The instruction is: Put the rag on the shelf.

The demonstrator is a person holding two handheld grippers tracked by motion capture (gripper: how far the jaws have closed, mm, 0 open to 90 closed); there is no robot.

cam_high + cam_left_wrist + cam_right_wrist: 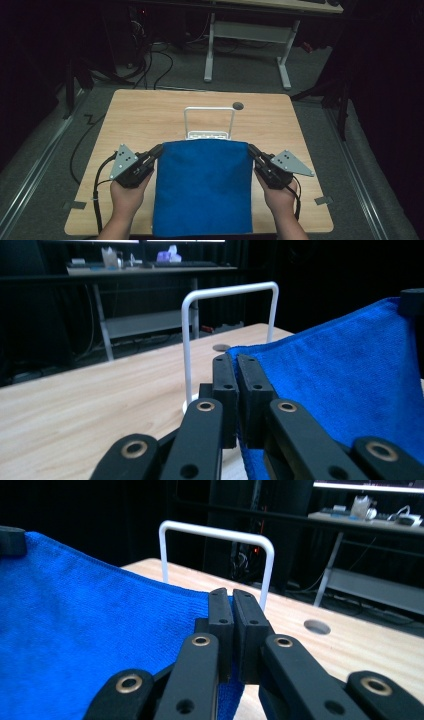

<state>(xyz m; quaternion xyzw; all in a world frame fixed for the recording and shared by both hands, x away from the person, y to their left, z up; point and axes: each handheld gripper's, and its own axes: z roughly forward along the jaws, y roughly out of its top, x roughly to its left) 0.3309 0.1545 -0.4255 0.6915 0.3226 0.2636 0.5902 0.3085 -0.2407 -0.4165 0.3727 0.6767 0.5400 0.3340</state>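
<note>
A blue cloth (202, 187) hangs stretched between my two grippers above the wooden table (140, 117), its lower edge near the table's front. My left gripper (159, 150) is shut on the cloth's top left corner, my right gripper (251, 150) on its top right corner. In the left gripper view the black jaws (235, 370) pinch the cloth (345, 375) edge. The right gripper view has the jaws (231, 605) closed on the cloth (90, 630) corner too. A white wire rack (208, 122) stands just behind the cloth, seen as a white hoop (227, 292) (220, 535).
A round cable hole (238, 105) sits at the table's far side. Beyond the table stands a white-legged desk (250, 35) with cables on the floor. Black cables (82, 150) trail off the table's left edge. Dark surroundings on both sides.
</note>
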